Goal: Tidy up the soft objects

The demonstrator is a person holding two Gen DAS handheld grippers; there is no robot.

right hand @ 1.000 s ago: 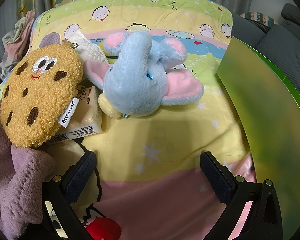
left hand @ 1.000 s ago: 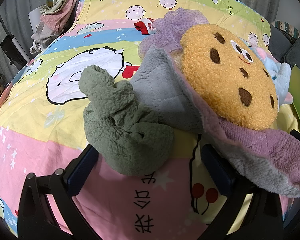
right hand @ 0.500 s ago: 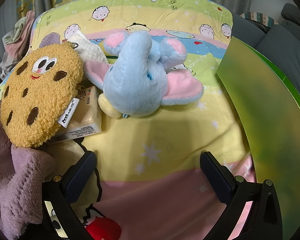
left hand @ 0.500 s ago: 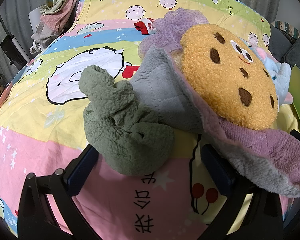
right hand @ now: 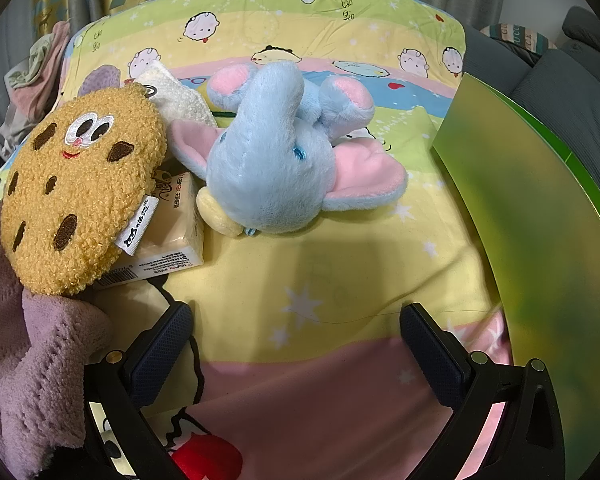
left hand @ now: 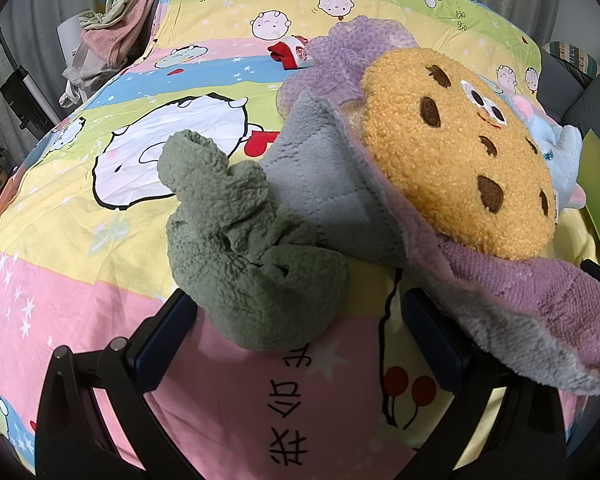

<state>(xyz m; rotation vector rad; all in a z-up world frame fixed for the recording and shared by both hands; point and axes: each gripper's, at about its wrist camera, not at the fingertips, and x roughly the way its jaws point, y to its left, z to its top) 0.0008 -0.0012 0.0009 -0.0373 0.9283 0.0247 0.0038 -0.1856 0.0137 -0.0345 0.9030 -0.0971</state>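
Nothing has moved in the past second: both claws, left [left hand: 296, 328] and right [right hand: 296, 344], wait spread wide and empty above the bedsheet [left hand: 60, 216]. The green cloth [left hand: 244, 256], cookie plush [right hand: 80, 188] and elephant [right hand: 276, 160] lie unsorted beside the green box [right hand: 540, 216], so the tidying looks barely begun.

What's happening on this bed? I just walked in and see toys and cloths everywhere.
A person with a gripper in each hand is sorting soft things on a cartoon bedsheet. Both grippers are open and hold nothing. The left gripper faces a crumpled green fleece cloth; the right gripper faces a blue plush elephant. A cookie plush rests on a purple towel.
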